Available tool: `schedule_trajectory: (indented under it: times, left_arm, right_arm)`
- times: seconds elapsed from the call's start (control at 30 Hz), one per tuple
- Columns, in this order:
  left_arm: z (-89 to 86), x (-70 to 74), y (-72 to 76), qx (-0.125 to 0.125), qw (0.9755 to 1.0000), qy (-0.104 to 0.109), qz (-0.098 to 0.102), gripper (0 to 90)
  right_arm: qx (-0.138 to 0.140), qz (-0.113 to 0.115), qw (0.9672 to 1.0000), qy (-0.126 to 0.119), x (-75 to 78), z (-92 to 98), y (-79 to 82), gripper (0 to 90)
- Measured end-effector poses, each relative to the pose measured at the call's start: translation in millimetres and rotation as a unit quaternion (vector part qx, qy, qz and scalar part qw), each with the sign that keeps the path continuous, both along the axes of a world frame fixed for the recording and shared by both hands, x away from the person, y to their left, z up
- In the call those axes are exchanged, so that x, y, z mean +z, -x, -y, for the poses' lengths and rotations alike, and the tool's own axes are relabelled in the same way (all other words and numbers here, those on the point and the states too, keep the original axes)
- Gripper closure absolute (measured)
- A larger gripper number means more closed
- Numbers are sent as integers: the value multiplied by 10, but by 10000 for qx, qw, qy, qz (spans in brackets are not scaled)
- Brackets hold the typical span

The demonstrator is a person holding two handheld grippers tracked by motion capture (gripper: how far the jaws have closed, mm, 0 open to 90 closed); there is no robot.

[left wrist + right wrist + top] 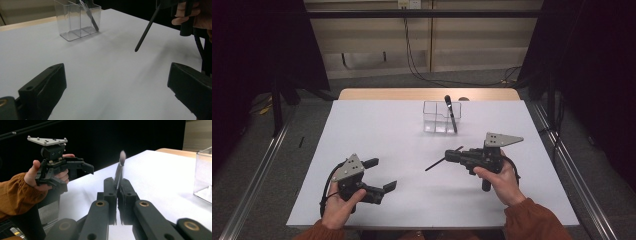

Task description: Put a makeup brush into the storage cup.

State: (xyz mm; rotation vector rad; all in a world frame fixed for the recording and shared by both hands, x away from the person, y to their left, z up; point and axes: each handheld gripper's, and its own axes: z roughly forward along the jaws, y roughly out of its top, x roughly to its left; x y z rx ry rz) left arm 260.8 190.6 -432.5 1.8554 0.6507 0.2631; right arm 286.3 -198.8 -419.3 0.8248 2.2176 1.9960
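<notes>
My left gripper [383,174] hovers over the near left of the white table, jaws wide open and nothing between them [117,85]. My right gripper [449,156], at the centre right, is shut on a thin black make-up brush [439,162]. The handle end slants down to the left towards the table [146,30], and the pale bristle tip sticks up past the jaws [122,155]. A clear compartmented holder [434,122] stands at the back centre with another black brush [450,114] leaning in it. Both grippers are well short of the holder [75,25].
The white table top [412,200] has a wooden strip [427,94] along its far edge. Black curtains hang at both sides, and cables run down the back wall. Metal rails lie on the floor to the left and right of the table.
</notes>
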Motion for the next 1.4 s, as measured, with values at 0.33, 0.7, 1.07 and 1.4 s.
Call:
schedule_trajectory:
  times: [0.33,0.7,1.07,1.4]
  left_arm:
    - [-163,-36,45,309,9994,-16,125,25]
    - [-189,-73,75,489,9986,38,216,27]
    - [-227,-53,81,527,9982,38,267,31]
    - [-217,-31,126,510,9980,35,372,31]
  right_arm:
    - [-137,-42,9997,190,25,77,-43,860]
    - [-344,7,9989,320,142,144,-198,860]
    - [-673,-83,9967,441,297,275,-403,860]
    - [-905,-21,9939,635,420,354,-521,859]
